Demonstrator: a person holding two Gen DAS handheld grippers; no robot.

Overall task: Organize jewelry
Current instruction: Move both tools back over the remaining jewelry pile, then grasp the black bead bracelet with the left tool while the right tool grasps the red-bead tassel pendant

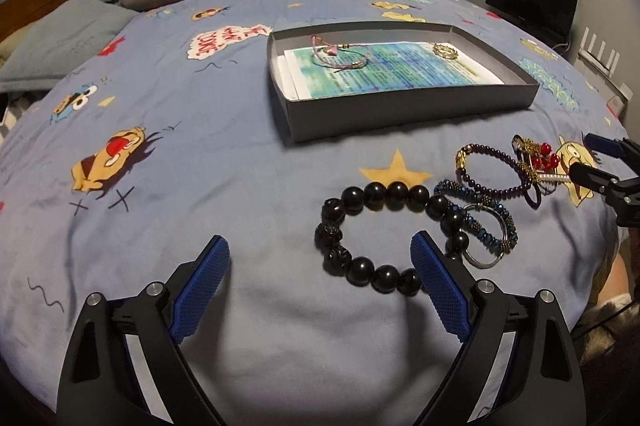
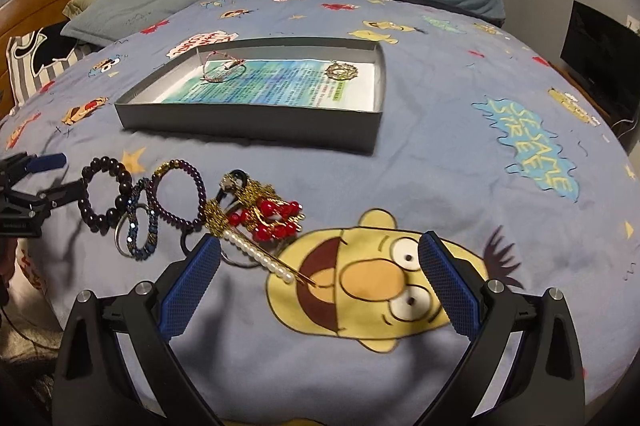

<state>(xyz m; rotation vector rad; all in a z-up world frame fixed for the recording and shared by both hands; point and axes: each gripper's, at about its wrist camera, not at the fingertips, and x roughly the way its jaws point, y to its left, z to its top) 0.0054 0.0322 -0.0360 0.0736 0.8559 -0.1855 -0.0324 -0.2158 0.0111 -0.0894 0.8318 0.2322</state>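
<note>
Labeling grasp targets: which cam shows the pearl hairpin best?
Right wrist: the pearl hairpin lies whole beside the open right gripper. Left wrist shows only a sliver of it at the far right, behind the bracelets.

"SESAME STREET" upside down on the bedspread

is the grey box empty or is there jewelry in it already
Not empty. The open grey box holds a pink cord bracelet and a round gold piece, both lying on a printed sheet.
</note>
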